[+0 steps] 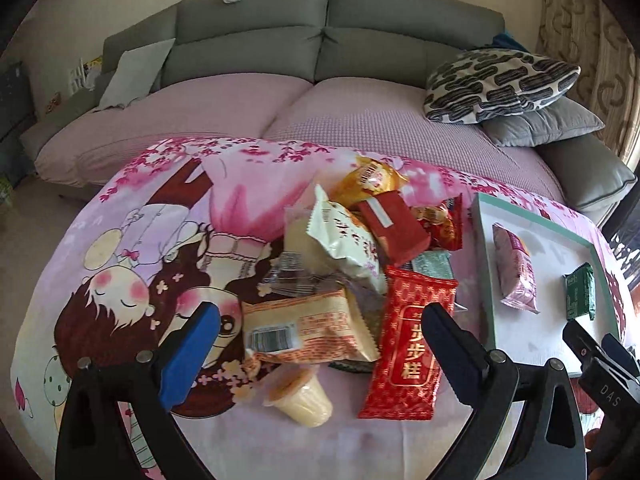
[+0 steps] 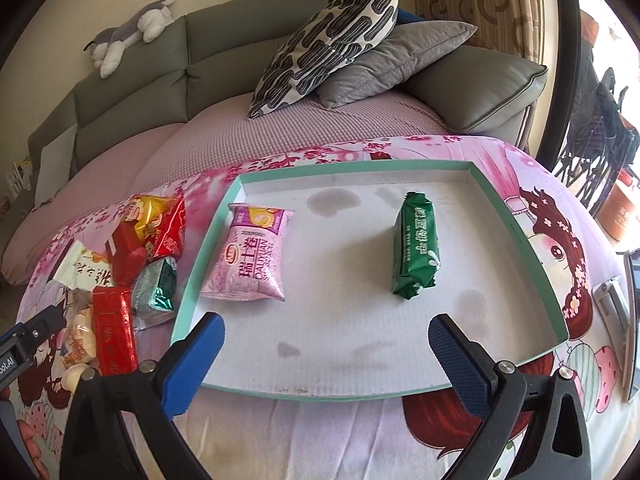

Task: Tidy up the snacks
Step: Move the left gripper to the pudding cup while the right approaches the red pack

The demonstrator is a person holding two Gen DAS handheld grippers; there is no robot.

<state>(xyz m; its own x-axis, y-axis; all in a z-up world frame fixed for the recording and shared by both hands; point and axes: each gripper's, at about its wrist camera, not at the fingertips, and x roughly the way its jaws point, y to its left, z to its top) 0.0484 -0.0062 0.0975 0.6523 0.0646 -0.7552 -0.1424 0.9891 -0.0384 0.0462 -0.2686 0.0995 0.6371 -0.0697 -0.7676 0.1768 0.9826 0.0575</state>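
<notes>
A pile of snack packs (image 1: 360, 256) lies on the cartoon-print cloth, with a long red pack (image 1: 408, 344), an orange-beige cake pack (image 1: 308, 328) and a jelly cup (image 1: 300, 398) nearest. My left gripper (image 1: 320, 320) is open and empty, hovering over the near side of the pile. A teal-rimmed white tray (image 2: 520, 240) holds a pink pack (image 2: 252, 256) and a green pack (image 2: 416, 244). My right gripper (image 2: 326, 334) is open and empty above the tray's near edge. The pile also shows left of the tray in the right wrist view (image 2: 132, 256).
A grey sofa (image 1: 320, 32) with a pink cover stands behind the table, with patterned and grey cushions (image 1: 500, 84) at its right end. A plush toy (image 2: 132, 28) lies on the backrest. A metal object (image 2: 612, 300) lies on the cloth right of the tray.
</notes>
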